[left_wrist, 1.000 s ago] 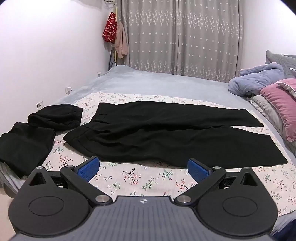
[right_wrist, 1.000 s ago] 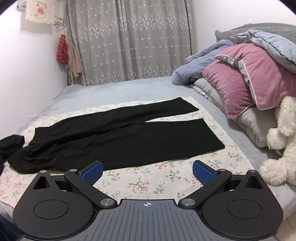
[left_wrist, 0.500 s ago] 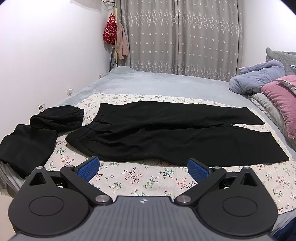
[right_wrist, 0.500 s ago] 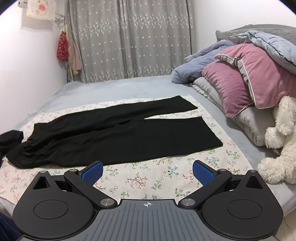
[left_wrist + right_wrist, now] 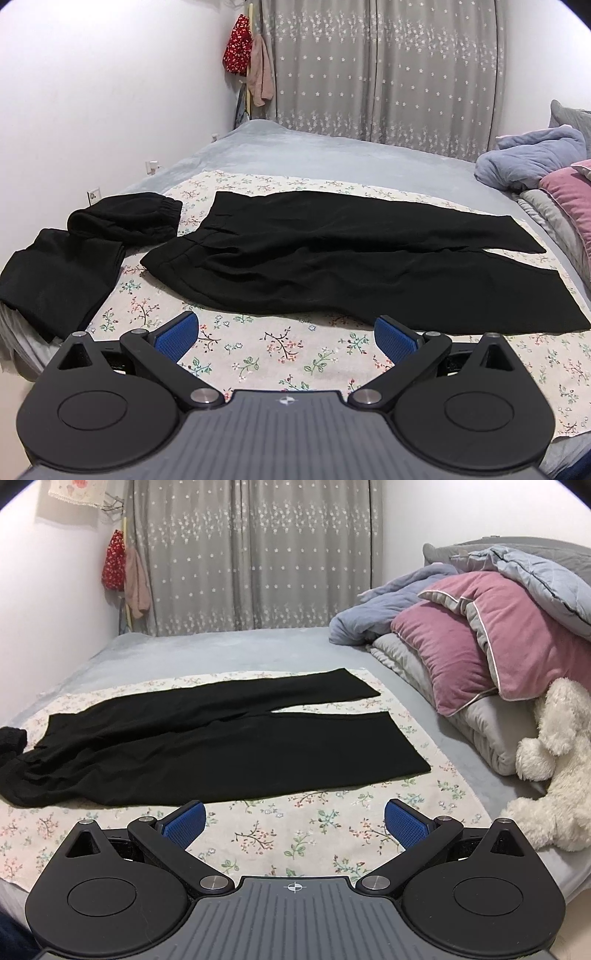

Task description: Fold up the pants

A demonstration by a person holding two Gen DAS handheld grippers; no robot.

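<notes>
1. Two folded black garments (image 5: pixel 62 273) lie at the left edge of the bed, on and beside a flowered cream sheet (image 5: pixel 273 347).
2. The left gripper (image 5: pixel 286 332) hovers above the sheet's near edge, jaws spread wide, holding nothing.
3. The black pants (image 5: pixel 207 738) lie flat across the sheet's middle, waistband left, both legs stretched rightward and slightly parted.
4. The right gripper (image 5: pixel 295 818) hangs likewise wide apart and empty, near the closer leg's hem.
5. Pink and grey pillows (image 5: pixel 491 646) and a white plush toy (image 5: pixel 554 768) crowd the bed's right edge.
</notes>
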